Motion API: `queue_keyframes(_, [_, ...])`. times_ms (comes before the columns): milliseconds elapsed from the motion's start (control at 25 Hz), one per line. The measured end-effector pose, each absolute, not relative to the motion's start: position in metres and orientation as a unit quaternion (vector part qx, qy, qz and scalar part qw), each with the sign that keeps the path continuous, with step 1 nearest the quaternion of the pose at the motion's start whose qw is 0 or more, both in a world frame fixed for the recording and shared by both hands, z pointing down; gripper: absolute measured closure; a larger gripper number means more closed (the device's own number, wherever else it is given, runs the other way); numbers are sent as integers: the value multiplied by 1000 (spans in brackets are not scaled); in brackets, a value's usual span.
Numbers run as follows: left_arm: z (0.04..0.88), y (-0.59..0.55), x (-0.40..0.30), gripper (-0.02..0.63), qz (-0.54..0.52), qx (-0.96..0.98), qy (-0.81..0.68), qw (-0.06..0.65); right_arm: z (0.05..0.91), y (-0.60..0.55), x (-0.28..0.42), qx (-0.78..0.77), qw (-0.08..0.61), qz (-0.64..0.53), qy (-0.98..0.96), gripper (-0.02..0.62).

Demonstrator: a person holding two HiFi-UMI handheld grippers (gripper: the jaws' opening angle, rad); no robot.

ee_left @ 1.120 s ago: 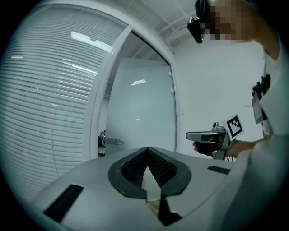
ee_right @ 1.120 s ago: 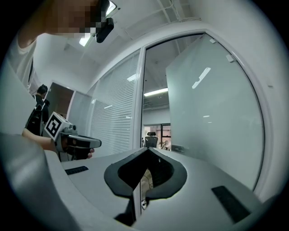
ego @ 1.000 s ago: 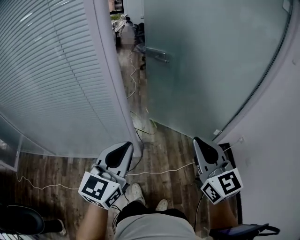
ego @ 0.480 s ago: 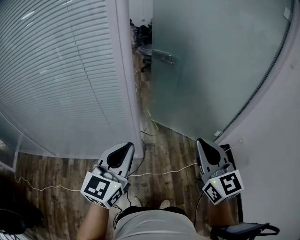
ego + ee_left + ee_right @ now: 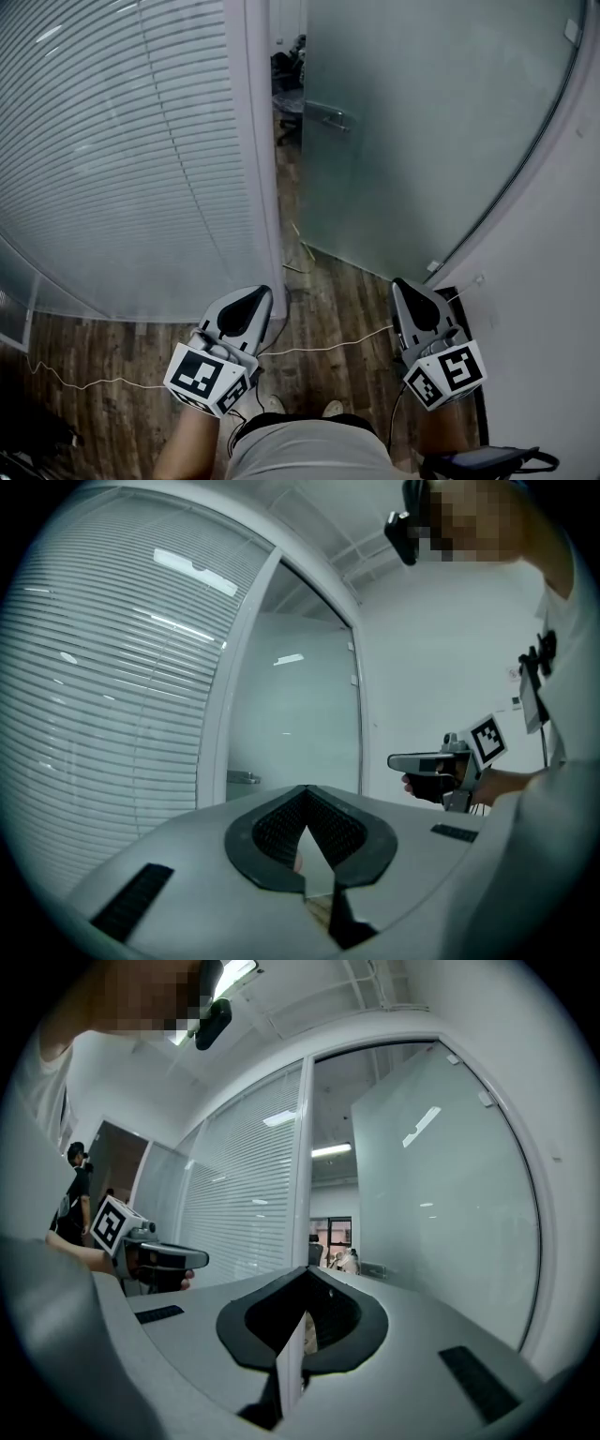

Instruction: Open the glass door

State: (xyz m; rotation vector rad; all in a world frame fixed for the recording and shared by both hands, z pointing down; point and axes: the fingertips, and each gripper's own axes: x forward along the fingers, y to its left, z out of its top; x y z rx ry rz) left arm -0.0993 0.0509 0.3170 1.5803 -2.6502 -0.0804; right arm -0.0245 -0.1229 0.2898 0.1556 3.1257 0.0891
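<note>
The frosted glass door [image 5: 422, 131] stands ajar, swung away from me, and its metal handle [image 5: 328, 114] is near its left edge. A narrow gap lies between that edge and the white frame post [image 5: 255, 141]. My left gripper [image 5: 260, 293] is shut and empty, held low and level in front of the post. My right gripper [image 5: 397, 284] is also shut and empty, short of the door's bottom right corner. Neither touches the door. In the left gripper view the left gripper [image 5: 307, 789] faces the glass door [image 5: 300, 714] and handle [image 5: 242, 777]. In the right gripper view the right gripper [image 5: 305, 1269] faces the doorway.
A glass wall with blinds [image 5: 122, 159] runs along the left and a white wall [image 5: 553, 281] stands on the right. A thin white cable [image 5: 319, 345] trails across the wood floor. Office chairs [image 5: 286, 70] show beyond the gap. A person [image 5: 77, 1185] stands behind at the left.
The post and door edge have slid right in the head view and the gap looks narrower. Both grippers moved slightly forward, still shut. The dark chair at lower left has left the view.
</note>
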Motion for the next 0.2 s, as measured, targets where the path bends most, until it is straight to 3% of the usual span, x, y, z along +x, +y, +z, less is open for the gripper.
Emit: queue_keyframes(200, [327, 58, -74, 606, -28, 515, -856, 30, 302, -116, 1, 48, 4, 29, 998, 595])
